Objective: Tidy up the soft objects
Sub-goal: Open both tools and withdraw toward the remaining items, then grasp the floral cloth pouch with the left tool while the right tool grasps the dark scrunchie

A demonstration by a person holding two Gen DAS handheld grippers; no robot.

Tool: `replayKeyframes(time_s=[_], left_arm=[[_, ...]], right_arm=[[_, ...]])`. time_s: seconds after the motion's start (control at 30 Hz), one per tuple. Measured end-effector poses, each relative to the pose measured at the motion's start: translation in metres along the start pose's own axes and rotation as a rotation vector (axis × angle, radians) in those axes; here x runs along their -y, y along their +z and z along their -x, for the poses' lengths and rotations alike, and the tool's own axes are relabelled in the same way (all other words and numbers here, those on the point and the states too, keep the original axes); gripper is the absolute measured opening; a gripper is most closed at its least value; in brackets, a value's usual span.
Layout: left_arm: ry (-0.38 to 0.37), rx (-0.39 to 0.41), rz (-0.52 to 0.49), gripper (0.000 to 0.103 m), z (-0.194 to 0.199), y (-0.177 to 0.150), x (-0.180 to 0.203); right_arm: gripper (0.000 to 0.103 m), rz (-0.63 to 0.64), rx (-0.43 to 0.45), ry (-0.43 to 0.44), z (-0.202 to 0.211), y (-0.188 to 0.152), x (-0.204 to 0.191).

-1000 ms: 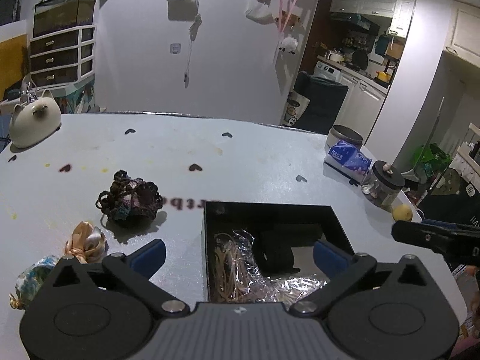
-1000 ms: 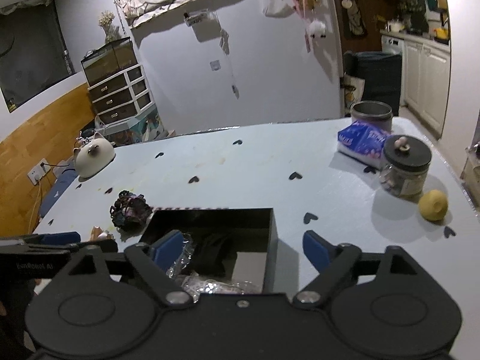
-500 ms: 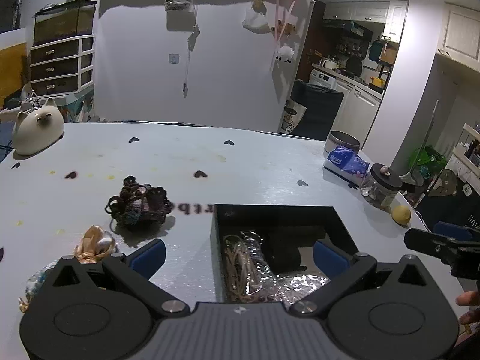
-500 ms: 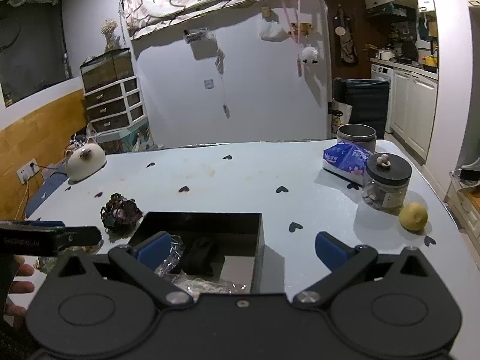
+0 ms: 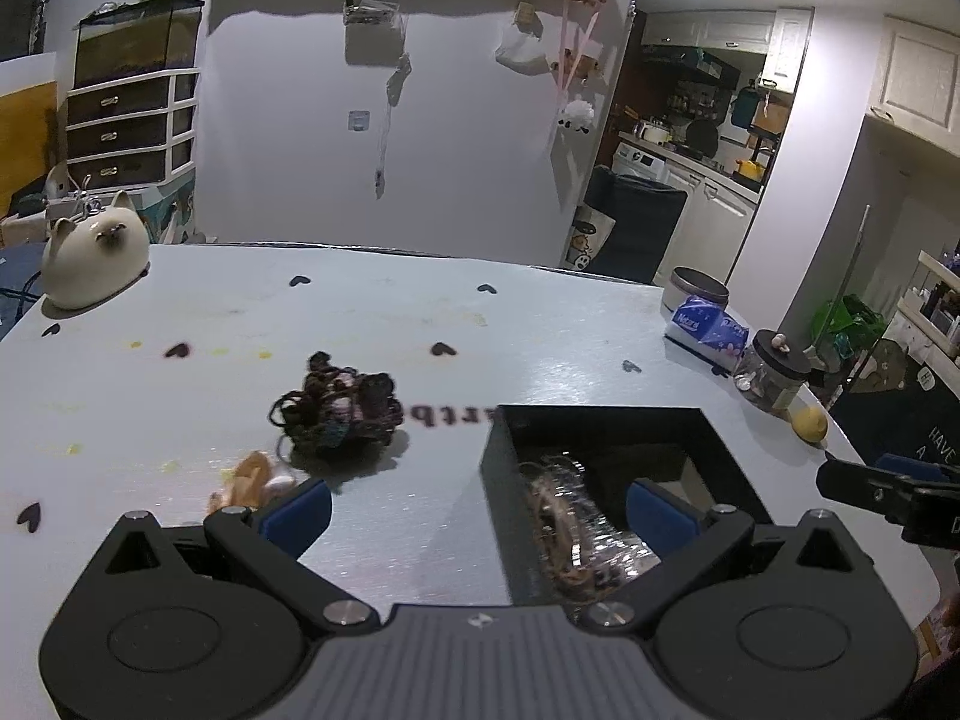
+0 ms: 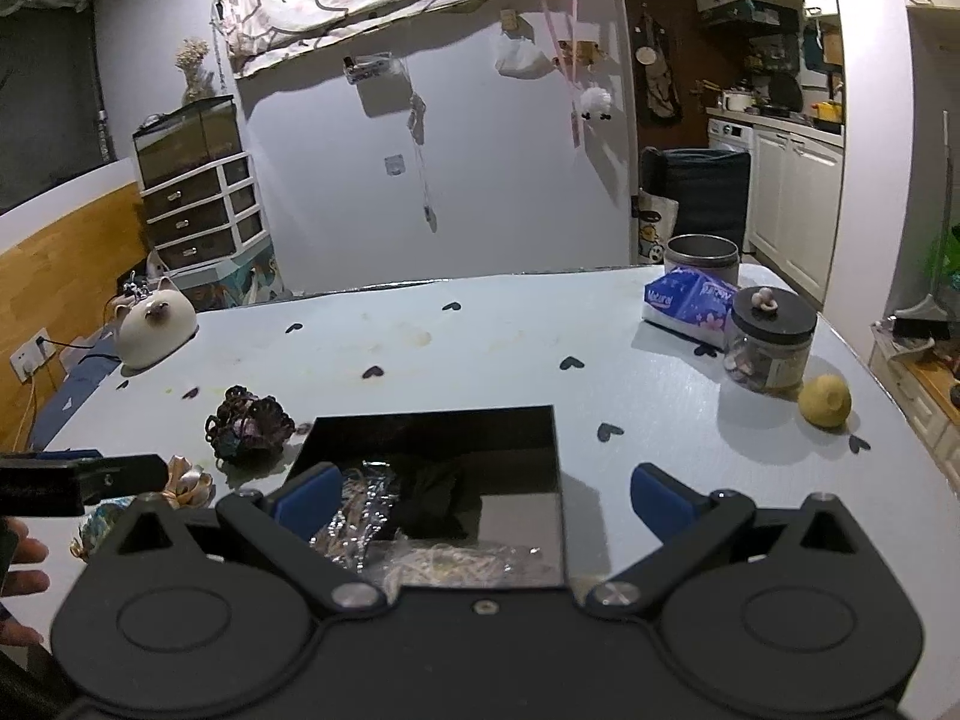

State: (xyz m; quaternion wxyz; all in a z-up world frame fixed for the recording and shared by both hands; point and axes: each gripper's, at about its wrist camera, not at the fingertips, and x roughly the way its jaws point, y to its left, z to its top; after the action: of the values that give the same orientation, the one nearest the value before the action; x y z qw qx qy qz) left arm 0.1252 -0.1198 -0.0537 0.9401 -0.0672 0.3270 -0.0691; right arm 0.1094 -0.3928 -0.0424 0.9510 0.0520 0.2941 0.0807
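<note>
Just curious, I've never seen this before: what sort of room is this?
Most likely a small lived-in home: a table with a tissue pack, a kitchen with a washing machine behind, and a drawer unit.

Between your spread grippers sits the black box [image 6: 438, 462]; bare table [image 6: 660, 396] lies to its right, with the jar [image 6: 771, 342] and lemon [image 6: 825, 401] beyond.

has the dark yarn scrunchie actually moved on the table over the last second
No. The dark scrunchie sits at the same spot beside the printed lettering, left of the black box. Only the camera pulled back.
</note>
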Motion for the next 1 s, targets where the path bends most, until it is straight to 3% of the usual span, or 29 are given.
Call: replayKeyframes(time_s=[0.27,0.73,1.0], left_arm=[[0.008,-0.008,0.004,0.103,0.012,-0.003,-0.041],[0.089,-0.067,0.034,0.103,0.025,-0.013,-0.126],[0.013,-0.161,0.059,0.102,0.009,-0.013,-0.181]], right_arm=[[0.103,0.004,-0.013,-0.002,-0.001,-0.005,-0.042],[0.103,0.006,-0.029,0.046,-0.018,-0.015,-0.12],[0.103,-0.012,-0.021,0.082,-0.034,-0.01,-0.157]])
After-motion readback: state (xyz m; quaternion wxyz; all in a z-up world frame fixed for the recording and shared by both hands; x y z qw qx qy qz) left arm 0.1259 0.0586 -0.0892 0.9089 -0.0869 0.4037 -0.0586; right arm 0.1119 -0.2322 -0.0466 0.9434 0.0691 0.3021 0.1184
